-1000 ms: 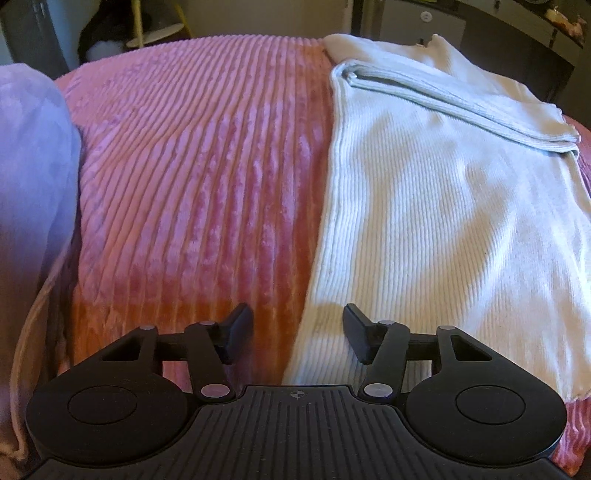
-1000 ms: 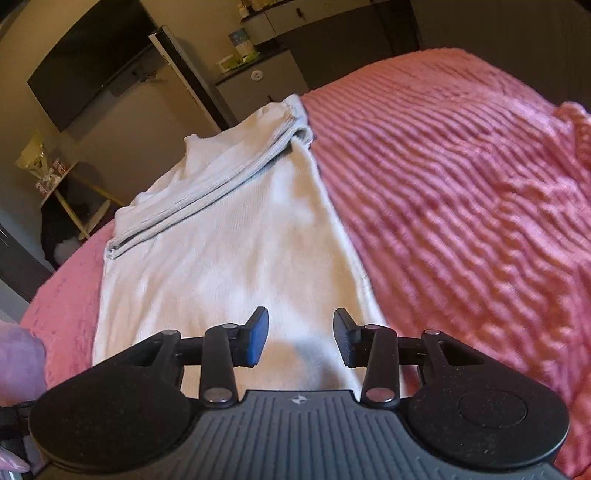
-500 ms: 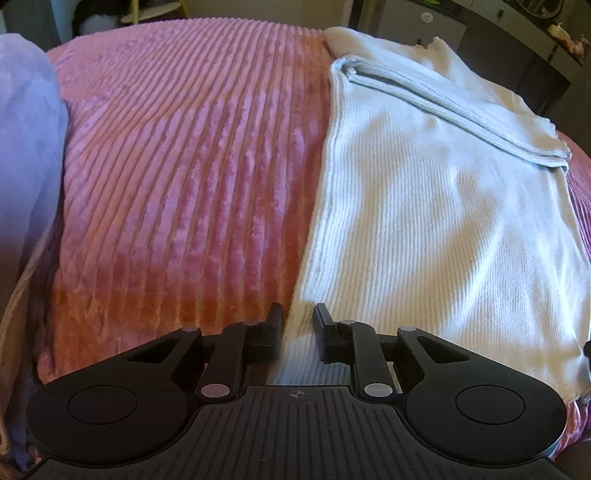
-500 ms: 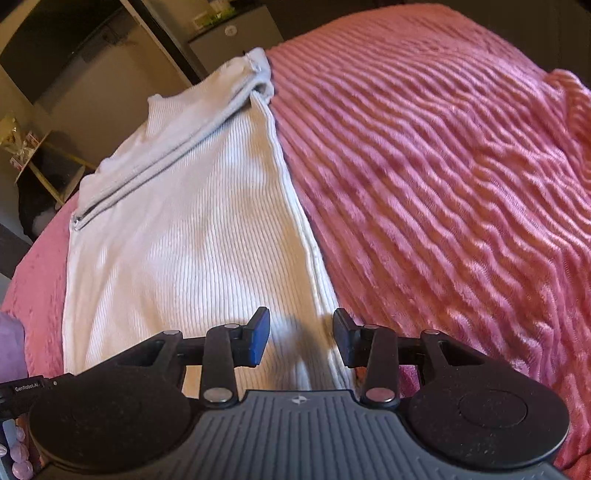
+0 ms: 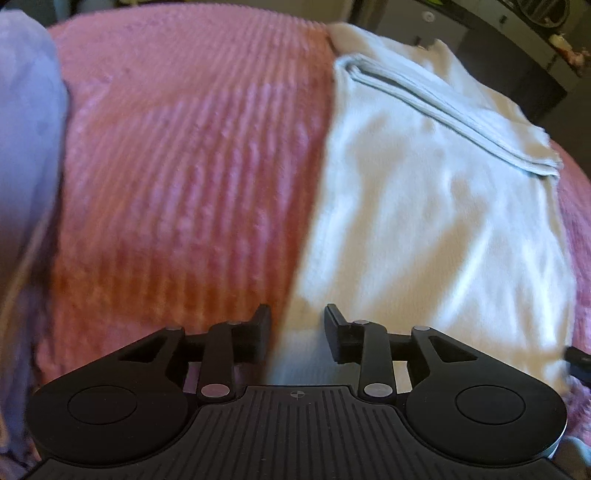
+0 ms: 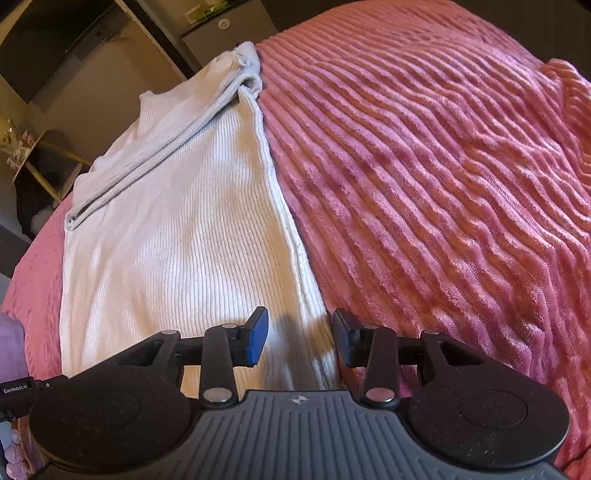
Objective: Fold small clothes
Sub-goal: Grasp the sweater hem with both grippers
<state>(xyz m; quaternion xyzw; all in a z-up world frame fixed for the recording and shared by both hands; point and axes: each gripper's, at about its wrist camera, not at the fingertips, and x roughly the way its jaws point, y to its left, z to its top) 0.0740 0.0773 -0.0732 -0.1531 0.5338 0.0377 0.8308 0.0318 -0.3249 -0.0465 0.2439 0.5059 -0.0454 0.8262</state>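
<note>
A white ribbed top lies flat on the pink blanket, its sleeves folded across the upper part. My left gripper hovers low over the top's left edge near the hem. Its jaws are opening; the cloth's edge runs under the gap and the pads do not press on it. The left wrist view is blurred. In the right wrist view the same top shows its right side seam running down between the fingers of my right gripper, which stands open just above the cloth.
The ribbed pink blanket spreads wide to the right of the top. A lilac cloth lies at the blanket's left edge. Dark furniture and a cabinet stand beyond the far side.
The left jaws narrowed over the top's left edge, then spread apart again. The right gripper came lower and nearer the top's right seam; its jaws kept the same gap.
</note>
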